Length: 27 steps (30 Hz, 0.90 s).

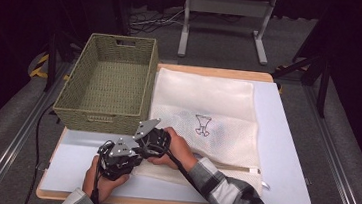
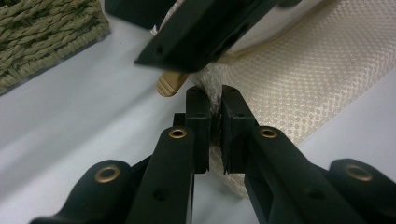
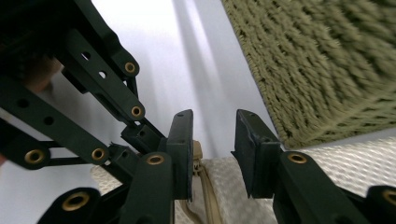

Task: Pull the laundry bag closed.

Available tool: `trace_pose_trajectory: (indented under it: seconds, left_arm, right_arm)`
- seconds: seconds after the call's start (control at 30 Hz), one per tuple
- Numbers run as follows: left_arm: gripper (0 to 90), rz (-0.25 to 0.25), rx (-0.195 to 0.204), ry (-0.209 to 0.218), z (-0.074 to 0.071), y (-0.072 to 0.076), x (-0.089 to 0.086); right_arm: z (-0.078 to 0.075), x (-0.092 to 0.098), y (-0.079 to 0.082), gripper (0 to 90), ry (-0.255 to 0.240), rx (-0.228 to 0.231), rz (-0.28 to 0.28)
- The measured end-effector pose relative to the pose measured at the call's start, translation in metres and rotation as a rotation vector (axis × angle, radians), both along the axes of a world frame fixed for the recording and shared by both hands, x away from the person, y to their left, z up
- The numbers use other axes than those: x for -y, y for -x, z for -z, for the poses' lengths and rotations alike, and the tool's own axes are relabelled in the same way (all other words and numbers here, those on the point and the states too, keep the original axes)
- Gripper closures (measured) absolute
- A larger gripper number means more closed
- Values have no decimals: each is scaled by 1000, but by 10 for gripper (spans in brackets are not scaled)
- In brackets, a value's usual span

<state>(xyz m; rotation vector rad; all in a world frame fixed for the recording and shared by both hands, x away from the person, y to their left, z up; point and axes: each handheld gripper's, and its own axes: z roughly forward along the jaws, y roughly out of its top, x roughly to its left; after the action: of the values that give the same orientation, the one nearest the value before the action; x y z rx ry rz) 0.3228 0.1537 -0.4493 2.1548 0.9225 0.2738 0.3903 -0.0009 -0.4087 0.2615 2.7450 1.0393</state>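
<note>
On the table, mesh bag point(image 1: 213, 115) lies lengthwise, zipper nearest.

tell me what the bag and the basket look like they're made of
Bag: cream mesh fabric, likely synthetic; a fine honeycomb weave shows in the left gripper view, matte, with a tan, plastic-looking zipper pull.
Basket: woven olive-green cord or grass-like fibre, matte; twisted strands show close up.
</note>
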Motion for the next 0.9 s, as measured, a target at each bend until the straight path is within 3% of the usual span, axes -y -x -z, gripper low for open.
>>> trace_pose_trajectory:
  seconds: [0.23, 0.4, 0.5, 0.67, 0.9]
  left_arm:
    - [839, 6, -1, -7, 1, 0, 0]
    - [836, 6, -3, -8, 1, 0, 0]
    - [832, 8, -4, -10, 2, 0, 1]
    - [818, -5, -1, -13, 3, 1, 1]
    - [801, 2, -20, -14, 3, 2, 0]
  right_arm:
    - [7, -9, -1, 716, 54, -15, -7]
    - [7, -9, -1, 854, 61, -43, -24]
    - [5, -8, 0, 876, 54, -39, -22]
    - [3, -5, -2, 779, 57, -51, -11]
    - [8, -8, -6, 729, 133, -79, 5]
